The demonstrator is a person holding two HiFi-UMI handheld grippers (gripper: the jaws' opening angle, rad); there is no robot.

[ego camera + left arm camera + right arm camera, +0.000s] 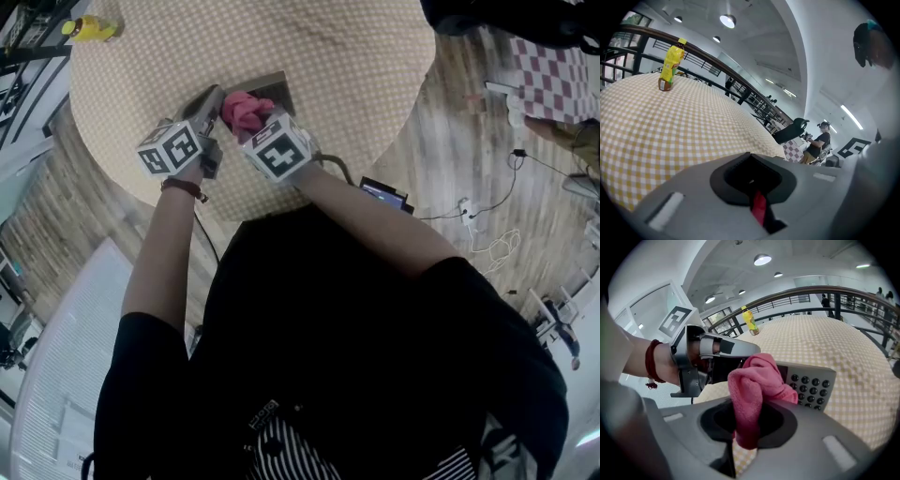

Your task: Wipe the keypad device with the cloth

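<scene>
The grey keypad device [272,90] sits near the front edge of the round checked table [356,56]; its dark buttons [810,385] face the right gripper view. My right gripper [247,120] is shut on a bunched pink cloth [753,380], which rests against the device's left half. The cloth [246,110] hides part of the device's face. My left gripper [212,97] comes in from the left, and its fingers [736,348] close over the device's dark left end. The left gripper view shows only table, not the device.
A yellow bottle [90,28] stands at the table's far left edge, also in the left gripper view [671,64]. Railings [820,291] ring the far side. On the floor to the right lie cables [487,220] and a small dark box [384,194].
</scene>
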